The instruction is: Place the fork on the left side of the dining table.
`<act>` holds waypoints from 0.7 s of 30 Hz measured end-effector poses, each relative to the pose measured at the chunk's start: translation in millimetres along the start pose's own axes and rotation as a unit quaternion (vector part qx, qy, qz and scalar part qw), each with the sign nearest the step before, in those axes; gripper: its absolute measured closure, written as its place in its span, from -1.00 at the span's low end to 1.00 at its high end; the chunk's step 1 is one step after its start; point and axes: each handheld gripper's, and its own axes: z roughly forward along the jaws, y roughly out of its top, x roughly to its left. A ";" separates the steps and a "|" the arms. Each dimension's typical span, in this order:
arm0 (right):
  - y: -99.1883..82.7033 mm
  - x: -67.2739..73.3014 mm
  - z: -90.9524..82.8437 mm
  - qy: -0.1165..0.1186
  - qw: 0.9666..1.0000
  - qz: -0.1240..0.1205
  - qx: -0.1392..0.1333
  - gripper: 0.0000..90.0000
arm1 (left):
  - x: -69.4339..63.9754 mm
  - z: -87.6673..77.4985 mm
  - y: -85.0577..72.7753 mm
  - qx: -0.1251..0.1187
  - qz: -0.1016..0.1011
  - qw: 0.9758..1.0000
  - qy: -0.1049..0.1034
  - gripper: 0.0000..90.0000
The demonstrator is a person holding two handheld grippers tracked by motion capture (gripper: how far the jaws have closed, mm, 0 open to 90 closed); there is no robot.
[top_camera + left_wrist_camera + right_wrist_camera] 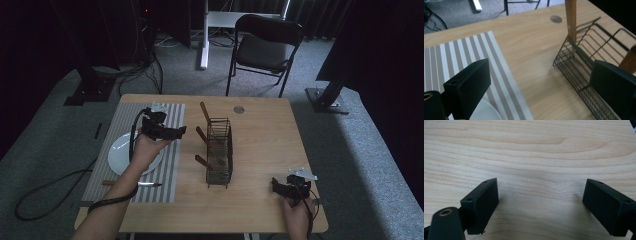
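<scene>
We held the left gripper (176, 132) fingers wide above the striped mat (170, 165), aimed at 3 o'clock toward the wire rack (219, 152) mid-bench, likely lining up a wooden-handled utensil (571, 20). Right gripper (276, 185) rested wide, empty, parked clear.

Counts: one wire basket (219, 152), just ahead of the left gripper's fingertips (469, 85). Three wooden handles (204, 113) sticking out of it. One white plate (120, 152) and one striped placemat (167, 150), both under those fingers. One knife (148, 184) behind them, possibly with a wooden handle; too dim to confirm. One folding chair (265, 47).
</scene>
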 end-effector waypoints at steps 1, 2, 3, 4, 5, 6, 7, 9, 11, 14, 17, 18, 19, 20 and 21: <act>0.0 0.0 0.0 0.000 1.000 0.000 0.000 -0.71 | 0.0 0.0 0.0 0.000 0.000 1.000 0.000 -0.92; 0.0 0.0 0.0 0.000 1.000 0.000 0.000 -0.71 | -2.2 2.0 5.5 -0.002 0.001 1.000 -0.002 -0.92; 0.0 0.0 0.0 0.000 1.000 0.000 0.000 -0.71 | -3.3 3.1 8.2 -0.003 0.001 1.000 -0.004 -0.92; 0.0 0.0 0.0 0.000 1.000 0.000 0.000 -0.71 | -4.5 4.0 11.0 -0.003 0.003 1.000 -0.004 -0.92; 0.0 0.0 0.0 0.000 1.000 0.000 0.000 -0.71 | -5.5 5.0 13.5 -0.004 0.005 1.000 -0.004 -0.92; 0.0 0.0 0.0 0.000 1.000 0.000 0.000 -0.71 | -5.9 6.2 16.1 -0.003 0.004 1.000 -0.009 -0.92; 0.0 0.0 0.0 0.000 1.000 0.000 0.000 -0.71 | -5.9 6.2 16.1 -0.003 0.004 1.000 -0.009 -0.92; 0.0 -0.1 0.0 0.000 1.000 0.000 0.000 -0.71 | -7.6 9.7 22.4 -0.003 0.001 1.000 -0.012 -0.92; 0.0 0.0 0.0 0.000 1.000 0.000 0.000 -0.71 | -8.9 12.7 26.5 -0.002 0.000 1.000 -0.016 -0.92; 0.0 -0.1 0.0 0.000 1.000 0.000 0.000 -0.71 | -11.0 17.2 33.2 -0.003 0.000 1.000 -0.024 -0.92; -0.1 -0.1 0.0 0.000 1.000 0.000 0.000 -0.71 | -14.3 21.9 38.2 0.000 0.003 1.000 -0.024 -0.92; -0.1 0.0 -0.1 0.000 1.000 0.000 0.000 -0.71 | -16.1 25.3 41.3 0.002 0.002 1.000 -0.027 -0.92; -0.1 -0.1 -0.1 0.000 1.000 0.000 0.000 -0.71 | -17.8 28.5 44.0 0.006 0.003 1.000 -0.029 -0.92; -0.1 -0.1 -0.1 0.000 1.000 0.000 0.000 -0.71 | -19.5 32.1 46.4 0.009 0.003 0.999 -0.032 -0.92; -0.1 -0.1 -0.1 0.000 1.000 0.000 0.000 -0.71 | -20.0 33.4 47.3 0.010 0.004 0.999 -0.033 -0.92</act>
